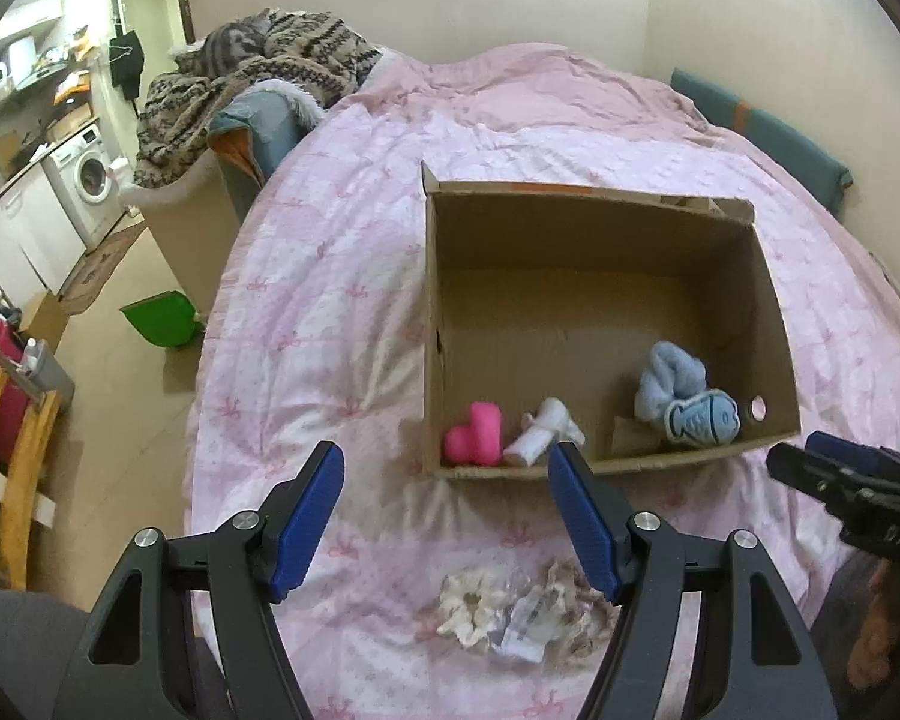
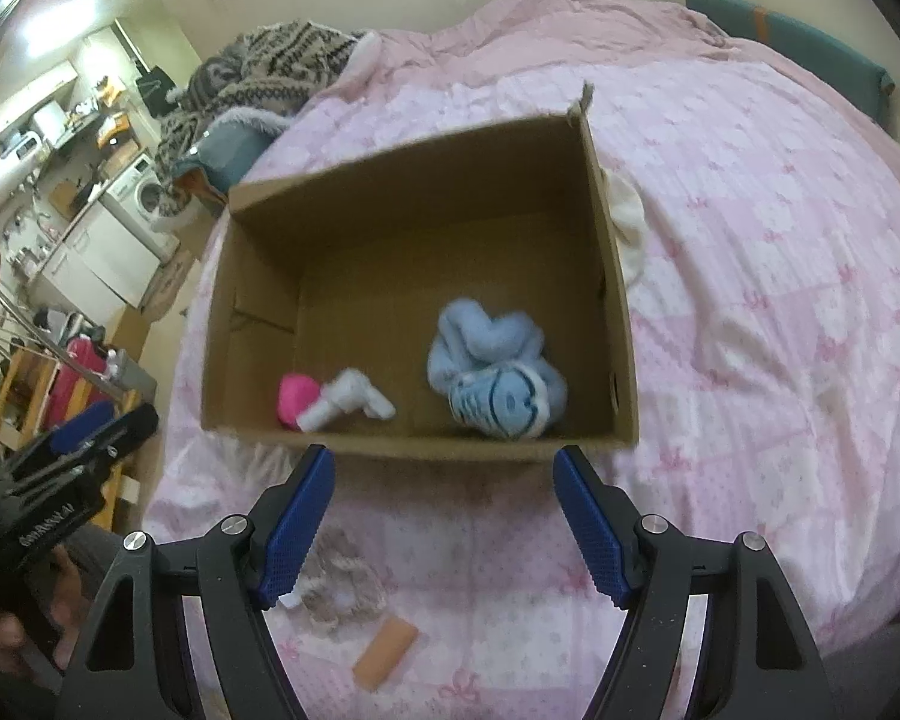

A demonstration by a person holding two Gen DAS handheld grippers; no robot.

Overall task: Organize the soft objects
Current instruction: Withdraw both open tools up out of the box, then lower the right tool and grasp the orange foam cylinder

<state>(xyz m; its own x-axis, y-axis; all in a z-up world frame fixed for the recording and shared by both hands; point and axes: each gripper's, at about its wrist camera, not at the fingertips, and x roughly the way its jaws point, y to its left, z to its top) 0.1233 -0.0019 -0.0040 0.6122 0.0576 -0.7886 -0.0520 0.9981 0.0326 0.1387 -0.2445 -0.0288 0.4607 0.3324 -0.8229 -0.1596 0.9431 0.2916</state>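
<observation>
A pink quilted bed (image 1: 342, 276) carries a cardboard box (image 1: 774, 324), scrunchies (image 1: 513, 618) and perhaps a tan block (image 2: 385, 654).

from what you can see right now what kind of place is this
Most likely a small studio flat: a bed with a pink quilt holds the cardboard box, while a washing machine and kitchen counter stand in the same room.

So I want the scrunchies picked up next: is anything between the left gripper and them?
Nothing visible. The left gripper is open above the scrunchies, which lie bare on the pink quilt in front of the cardboard box, with only air between.
</observation>
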